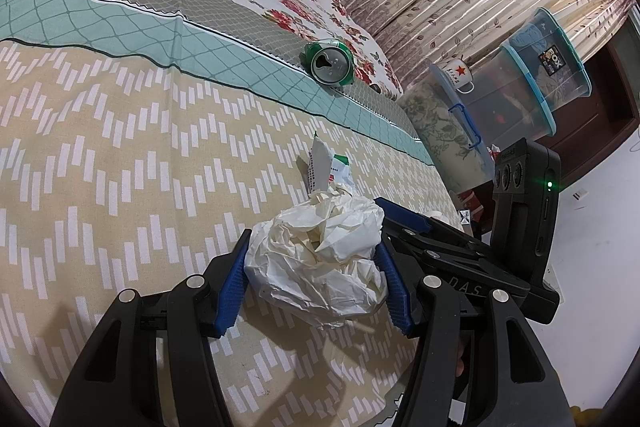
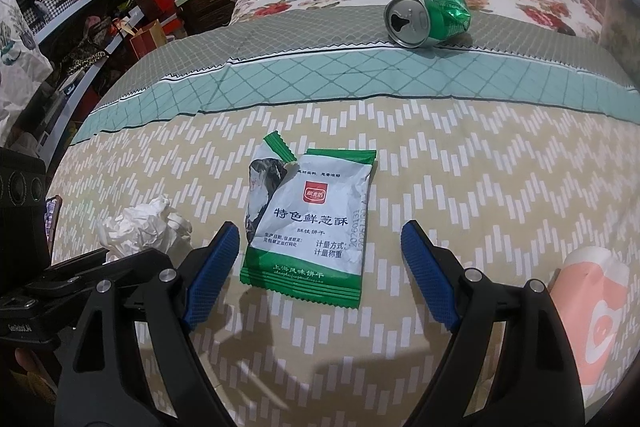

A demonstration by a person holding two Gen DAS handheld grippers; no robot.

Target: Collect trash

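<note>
A crumpled white paper ball (image 1: 320, 259) lies on the patterned bedspread (image 1: 120, 167), and my left gripper (image 1: 314, 239) is shut on it, a blue pad pressing each side. Just beyond it lies a torn green-and-white snack wrapper (image 1: 326, 167). In the right wrist view that wrapper (image 2: 316, 223) lies flat between the wide-apart fingers of my right gripper (image 2: 319, 225), which is open and touches nothing. The paper ball (image 2: 140, 227) shows to its left. A crushed green can (image 2: 428, 17) rests farther up the bed, and the left wrist view shows the same can (image 1: 331, 62).
The bed's right edge drops to a white floor with stacked clear storage boxes (image 1: 532, 83) and a red-star mug (image 1: 456, 75). Shelves full of bags (image 2: 100, 7) stand left of the bed. A pink-and-white object (image 2: 592, 307) sits at my right gripper's side.
</note>
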